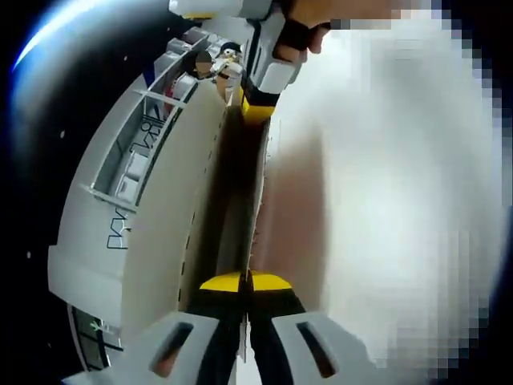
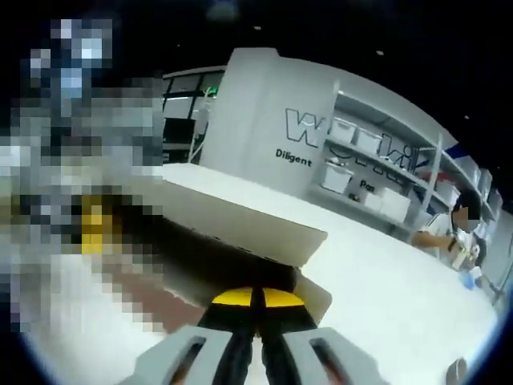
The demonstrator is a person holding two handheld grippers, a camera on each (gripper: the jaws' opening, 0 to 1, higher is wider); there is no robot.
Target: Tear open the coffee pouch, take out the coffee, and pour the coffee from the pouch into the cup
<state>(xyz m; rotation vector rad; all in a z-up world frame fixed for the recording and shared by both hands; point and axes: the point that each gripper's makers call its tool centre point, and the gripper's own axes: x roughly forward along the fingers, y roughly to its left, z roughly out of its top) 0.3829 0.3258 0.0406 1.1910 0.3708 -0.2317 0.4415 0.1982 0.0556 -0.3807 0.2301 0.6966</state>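
The coffee pouch [image 1: 240, 200] is a flat grey-beige bag, seen nearly edge-on in the left gripper view, with a notched edge along one side. My left gripper [image 1: 244, 282] is shut on its near end, yellow tips pressed together. At the far end of the pouch my right gripper [image 1: 256, 108] clamps it, held by a hand [image 1: 300, 36]. In the right gripper view the pouch [image 2: 240, 228] stretches away to the left, and the right gripper [image 2: 258, 298] is shut on its near edge. The pouch is held in the air between both grippers.
A white table [image 2: 385, 289] lies below the pouch. Behind it stand a grey wall with lettering [image 2: 309, 128] and shelves of white bins [image 2: 361, 144], also the shelves [image 1: 140, 160]. A person [image 2: 449, 228] sits at the far right.
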